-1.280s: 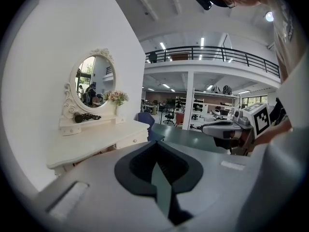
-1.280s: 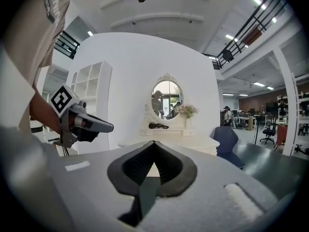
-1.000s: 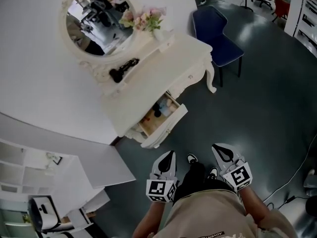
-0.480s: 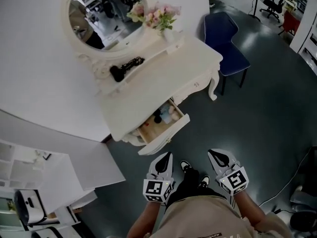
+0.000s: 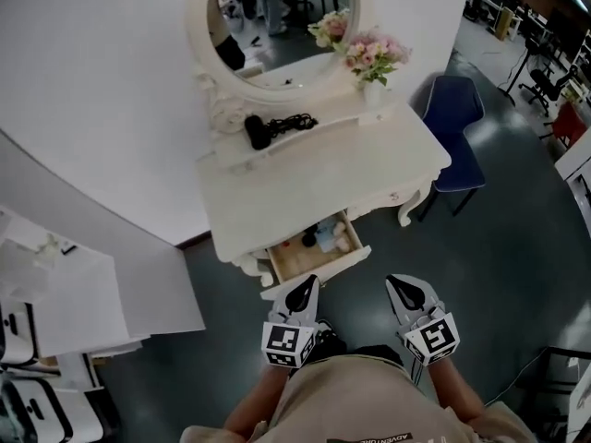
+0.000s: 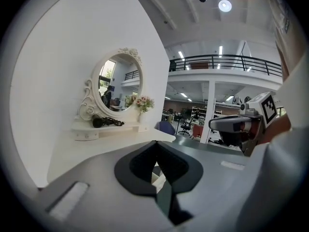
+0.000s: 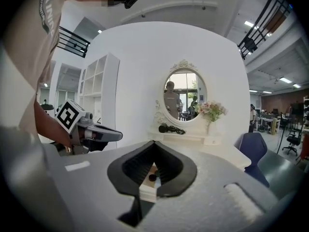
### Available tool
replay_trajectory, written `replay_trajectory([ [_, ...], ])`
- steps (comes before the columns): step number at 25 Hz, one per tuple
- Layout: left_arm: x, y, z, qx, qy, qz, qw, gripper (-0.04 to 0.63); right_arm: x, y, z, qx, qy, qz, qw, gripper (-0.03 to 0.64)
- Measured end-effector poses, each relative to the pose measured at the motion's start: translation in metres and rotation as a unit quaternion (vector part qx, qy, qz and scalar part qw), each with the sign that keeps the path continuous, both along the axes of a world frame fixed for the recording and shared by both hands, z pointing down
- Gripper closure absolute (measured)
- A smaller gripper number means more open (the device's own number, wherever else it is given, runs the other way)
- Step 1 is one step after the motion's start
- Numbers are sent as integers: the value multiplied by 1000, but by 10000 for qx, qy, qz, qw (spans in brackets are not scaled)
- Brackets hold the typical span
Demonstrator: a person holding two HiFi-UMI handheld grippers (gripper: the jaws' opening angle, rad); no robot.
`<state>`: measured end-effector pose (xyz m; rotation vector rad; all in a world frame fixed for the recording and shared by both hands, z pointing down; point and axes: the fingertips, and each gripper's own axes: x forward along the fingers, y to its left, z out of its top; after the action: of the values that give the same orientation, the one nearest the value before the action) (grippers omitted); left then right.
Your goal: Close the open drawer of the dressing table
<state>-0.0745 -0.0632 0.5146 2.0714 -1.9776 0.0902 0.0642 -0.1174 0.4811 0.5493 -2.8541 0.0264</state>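
The white dressing table (image 5: 305, 178) stands against the wall, and its left drawer (image 5: 319, 273) is pulled out with small bottles inside. Both grippers hang just in front of the drawer front, close to the person's body. My left gripper (image 5: 307, 285) points at the drawer's front edge, shut and empty. My right gripper (image 5: 398, 281) sits to the right of the drawer, also shut with nothing in it. In the right gripper view, the drawer (image 7: 146, 177) shows through the gap below the closed tips (image 7: 153, 143). The table top (image 6: 111, 141) fills the left gripper view.
An oval mirror (image 5: 277, 17), a black hair dryer (image 5: 263, 129) and a vase of flowers (image 5: 372, 61) sit on the table's back shelf. A blue chair (image 5: 459, 123) stands at the table's right. White shelving (image 5: 51, 312) is at the left.
The person has stepped closer and turned to face the table, so the open drawer now lies right in front of both grippers. Both grippers stayed shut.
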Motion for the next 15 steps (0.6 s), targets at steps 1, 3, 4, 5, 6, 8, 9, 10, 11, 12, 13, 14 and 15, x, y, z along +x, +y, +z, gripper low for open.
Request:
replay_trajectory([
  [1,-5,-2,-2,26,-24,-1,10000,578,-8,-2,1,-11,-13,-43,10000,615],
  [3,-17,-5,-5,79,-32,-51,10000,578,-24,-5,4,72,24,-147,9999,615],
  [4,-24,-5,-6,86,-24,-108,9999,578,-32,-7,5,146,65,-195,9997,615],
  [5,-30,-5,-6,74,-9,-180,9998,578,-38,-9,6,196,100,-241,9995,615],
  [6,-36,-4,-6,49,18,-260,9996,578,-44,-11,6,208,114,-292,9993,615],
  [8,-46,0,-3,-21,74,-413,9991,578,-54,-16,2,205,109,-430,9988,615],
  [9,-51,0,-2,-57,84,-477,9988,578,-60,-19,0,228,115,-504,9984,615],
  [10,-55,0,0,-93,86,-534,9985,578,-65,-22,-1,254,121,-567,9980,615],
  [11,-59,-1,2,-132,87,-587,9982,578,-69,-25,0,257,125,-615,9977,614],
  [12,-63,-1,4,-173,96,-639,9978,578,-73,-27,1,233,133,-655,9975,614],
  [13,-65,-2,5,-214,117,-688,9973,578,-76,-30,4,204,149,-700,9972,615],
  [14,-65,-3,6,-251,147,-734,9969,578,-78,-33,6,184,171,-757,9968,614],
  [15,-66,-5,6,-282,173,-776,9964,578,-80,-37,9,174,196,-827,9962,614],
])
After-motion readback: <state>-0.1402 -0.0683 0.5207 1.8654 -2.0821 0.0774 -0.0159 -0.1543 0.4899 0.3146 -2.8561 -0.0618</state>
